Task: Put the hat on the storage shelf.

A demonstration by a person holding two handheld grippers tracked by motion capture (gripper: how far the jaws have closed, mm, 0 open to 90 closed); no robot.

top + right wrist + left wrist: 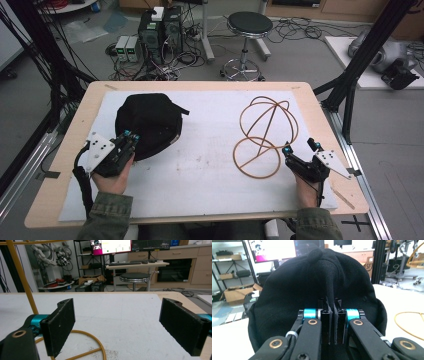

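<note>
1. The black cap's [294, 290] lower edge runs behind the left claw [332, 315].
2. The wire stand [22, 277] (top and base) is cut by the right gripper view's edges.

Even indoor light, soft shadows, slightly blurry frames, bright monitors.

Your left hand-held gripper [331, 315] has its jaws pressed together on a raised fold of the black cap [312, 290], which rises directly ahead of you on the white desk [402, 300]. To your right, a curve of the golden wire stand [405, 325] lies on the desk, apart from the cap.
</note>
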